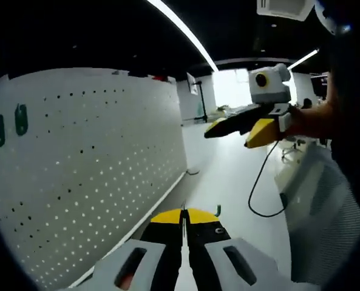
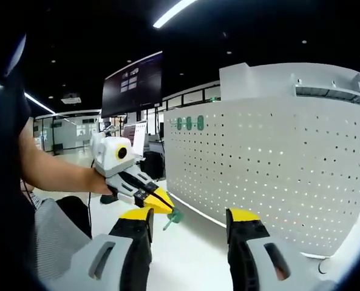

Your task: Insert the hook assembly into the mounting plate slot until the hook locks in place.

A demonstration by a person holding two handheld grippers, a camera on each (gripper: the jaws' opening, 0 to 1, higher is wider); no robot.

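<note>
While gripped, hook (image 2: 173,217) angling downward

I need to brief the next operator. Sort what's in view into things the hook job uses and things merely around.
For the job:
- green hook, pinched in the left gripper
- white pegboard, the mounting plate
- right gripper, jaws apart, holding nothing
- green hooks already on the pegboard

Just around:
- black cable
- dark wall screen
- ceiling light strip

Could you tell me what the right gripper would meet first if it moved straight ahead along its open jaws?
Probably the white perforated pegboard panel, near its lower edge; depth is hard to judge. The right gripper is open and empty.
</note>
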